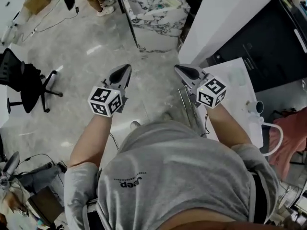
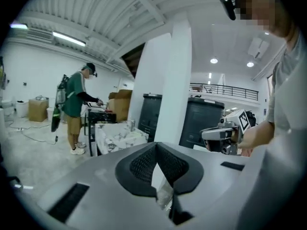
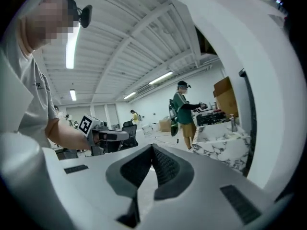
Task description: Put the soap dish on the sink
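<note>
Marble floor [image 1: 86, 56] lies beneath both claws, held out side by side. The left gripper [image 1: 123, 73] and the right gripper [image 1: 184, 71] each have their jaws pressed together on nothing. No soap dish can be picked out in any view, and the marble sink [image 1: 154, 14] stands well ahead. The task looks unstarted; the next move calls for finding the dish and opening a claw for it.
</note>
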`<state>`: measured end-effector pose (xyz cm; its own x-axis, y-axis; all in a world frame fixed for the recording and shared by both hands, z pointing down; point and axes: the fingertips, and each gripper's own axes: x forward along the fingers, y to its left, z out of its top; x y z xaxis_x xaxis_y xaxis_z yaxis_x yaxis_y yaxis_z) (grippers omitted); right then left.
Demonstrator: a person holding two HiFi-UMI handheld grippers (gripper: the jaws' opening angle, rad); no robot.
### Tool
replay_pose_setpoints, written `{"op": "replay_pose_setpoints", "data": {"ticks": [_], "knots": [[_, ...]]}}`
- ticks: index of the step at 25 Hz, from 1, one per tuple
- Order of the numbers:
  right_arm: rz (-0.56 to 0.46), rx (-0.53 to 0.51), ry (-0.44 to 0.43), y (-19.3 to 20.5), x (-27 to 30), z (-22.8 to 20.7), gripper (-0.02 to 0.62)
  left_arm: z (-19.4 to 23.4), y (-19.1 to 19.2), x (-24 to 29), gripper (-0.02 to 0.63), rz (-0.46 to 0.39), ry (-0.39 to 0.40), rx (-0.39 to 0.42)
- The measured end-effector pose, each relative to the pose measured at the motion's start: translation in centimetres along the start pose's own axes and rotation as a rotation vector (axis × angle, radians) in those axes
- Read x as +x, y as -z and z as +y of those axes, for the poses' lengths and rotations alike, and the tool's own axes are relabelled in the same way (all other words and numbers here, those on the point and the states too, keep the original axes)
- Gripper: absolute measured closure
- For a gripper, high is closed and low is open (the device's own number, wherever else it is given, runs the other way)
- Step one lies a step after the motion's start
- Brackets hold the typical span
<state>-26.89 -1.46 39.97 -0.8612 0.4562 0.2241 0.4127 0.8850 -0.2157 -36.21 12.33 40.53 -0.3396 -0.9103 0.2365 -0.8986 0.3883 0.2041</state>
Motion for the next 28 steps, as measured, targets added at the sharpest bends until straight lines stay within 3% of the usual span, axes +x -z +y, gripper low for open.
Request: {"op": "replay_pose_setpoints", "data": {"ticks": [8, 14, 21, 28], "knots": [[0.057, -0.068, -0.168, -1.4, 9.9, 7.9, 0.543, 7.2, 1.2, -14.2, 0.592, -0.103, -0.204, -0.077], [0.077, -0.085, -0.261, -1.9, 14.3, 12.6, 0.543, 8.8, 2.5, -20.3, 0.592, -0.136, -0.283, -0.09], [0.118, -0.057, -0.324, -0.6, 15.7, 15.3, 0.543, 8.0, 3.5, -23.4, 0.592, -0.152, -0.312, -0.077], [0.15, -0.017, -0.328, 0.8, 14.9, 15.0, 0.543, 7.2, 3.8, -21.9, 0.592, -0.153, -0.277, -0.117]]}}
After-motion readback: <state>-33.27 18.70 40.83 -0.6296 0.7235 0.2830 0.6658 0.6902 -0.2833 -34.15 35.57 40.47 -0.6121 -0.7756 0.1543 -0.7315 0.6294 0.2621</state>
